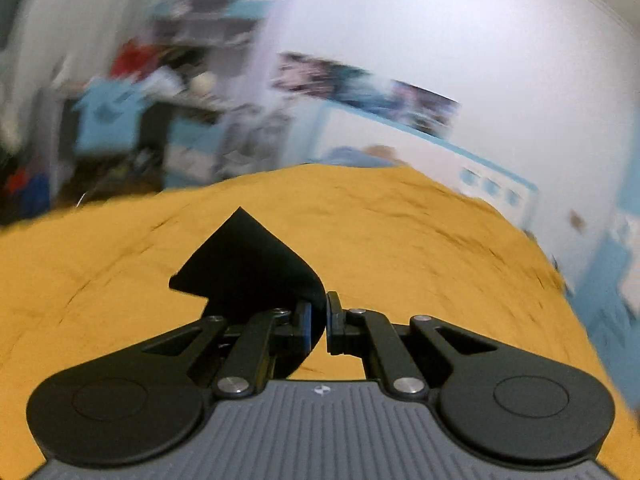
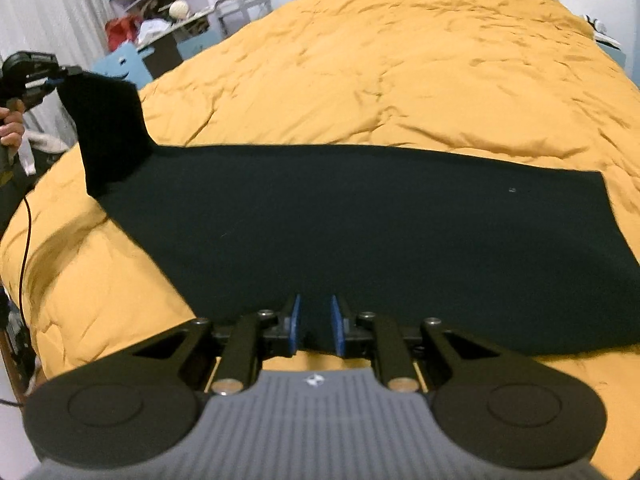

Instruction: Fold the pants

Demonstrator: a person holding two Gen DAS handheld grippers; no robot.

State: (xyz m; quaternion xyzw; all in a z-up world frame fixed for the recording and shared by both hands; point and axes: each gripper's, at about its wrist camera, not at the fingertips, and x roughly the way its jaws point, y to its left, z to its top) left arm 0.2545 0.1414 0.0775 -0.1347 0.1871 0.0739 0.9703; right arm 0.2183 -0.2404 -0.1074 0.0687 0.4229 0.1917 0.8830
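Dark, near-black pants (image 2: 360,232) lie lengthwise across a mustard-yellow bedspread (image 2: 400,60). My right gripper (image 2: 316,312) is at their near edge, its blue pads closed on the fabric. At the far left, my left gripper (image 2: 60,74) is shut on one end of the pants and holds it above the bed, so the cloth hangs in a raised flap. In the left wrist view, that gripper (image 1: 320,312) pinches a fold of the pants (image 1: 248,264) between its pads, over the bedspread (image 1: 400,220). The view behind is motion-blurred.
A person's hand (image 2: 10,128) holds the left gripper's handle, and a thin red cable (image 2: 24,240) hangs down beside the bed. Shelves and a cluttered desk (image 2: 168,12) stand beyond the bed's far left corner. A white wall (image 1: 480,60) is behind the bed.
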